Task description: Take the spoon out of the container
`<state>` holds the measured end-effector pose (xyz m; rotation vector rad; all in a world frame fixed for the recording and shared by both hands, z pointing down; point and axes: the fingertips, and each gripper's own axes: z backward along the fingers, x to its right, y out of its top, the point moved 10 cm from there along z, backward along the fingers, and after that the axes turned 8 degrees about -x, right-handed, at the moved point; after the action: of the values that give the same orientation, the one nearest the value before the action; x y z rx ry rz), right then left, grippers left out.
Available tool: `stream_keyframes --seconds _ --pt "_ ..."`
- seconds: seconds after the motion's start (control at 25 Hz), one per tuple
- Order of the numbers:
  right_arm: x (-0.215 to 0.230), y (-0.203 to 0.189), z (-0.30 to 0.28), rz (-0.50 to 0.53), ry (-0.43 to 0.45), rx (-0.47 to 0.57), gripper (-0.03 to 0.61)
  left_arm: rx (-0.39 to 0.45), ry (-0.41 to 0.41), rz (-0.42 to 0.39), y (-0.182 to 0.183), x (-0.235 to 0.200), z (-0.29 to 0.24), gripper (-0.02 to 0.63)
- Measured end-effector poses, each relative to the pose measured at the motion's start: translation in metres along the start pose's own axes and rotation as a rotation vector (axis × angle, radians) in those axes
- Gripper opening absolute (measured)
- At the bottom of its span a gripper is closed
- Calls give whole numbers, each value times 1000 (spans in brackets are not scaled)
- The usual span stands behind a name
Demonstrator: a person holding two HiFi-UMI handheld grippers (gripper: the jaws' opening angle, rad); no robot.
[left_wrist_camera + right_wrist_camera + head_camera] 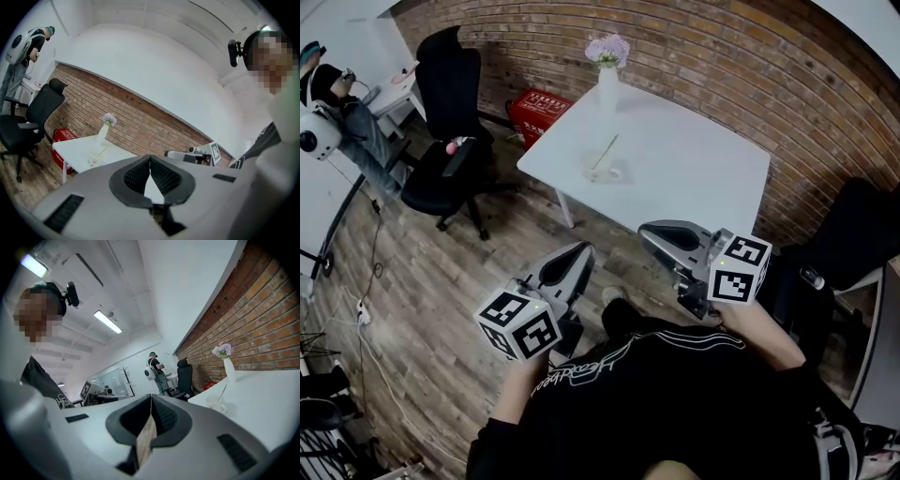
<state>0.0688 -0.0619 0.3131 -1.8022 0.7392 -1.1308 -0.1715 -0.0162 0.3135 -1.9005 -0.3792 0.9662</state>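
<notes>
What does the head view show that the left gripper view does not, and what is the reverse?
Only the head view: the marker cube on the left gripper and the person's left forearm. Only the left gripper view: that gripper's jaws meeting with nothing between, and the camera on the person's head. Both: the white table, vase, cup holding the spoon, red crate, right gripper.

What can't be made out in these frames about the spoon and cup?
- Spoon bowl end: head view, hidden inside the cup.
- Cup contents: all three views, too small and far away to tell.
- Spoon in the left gripper view: too small to separate from the cup near the vase.
- Table far legs: head view, hidden under the tabletop.
</notes>
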Motion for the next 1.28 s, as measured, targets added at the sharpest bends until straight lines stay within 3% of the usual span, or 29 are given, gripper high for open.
stream_keyframes --seconds 0.6,0.84,1.28 --pt "146 33 -75 -98 26 -39 -2 -90 51 71 53 -118 -97 5" --pt "200 39 -93 -137 -28 -22 -2 -144 49 110 54 -160 -126 5" --pt "263 37 -127 -163 -124 -31 2 -162 63 157 61 -223 -152 5"
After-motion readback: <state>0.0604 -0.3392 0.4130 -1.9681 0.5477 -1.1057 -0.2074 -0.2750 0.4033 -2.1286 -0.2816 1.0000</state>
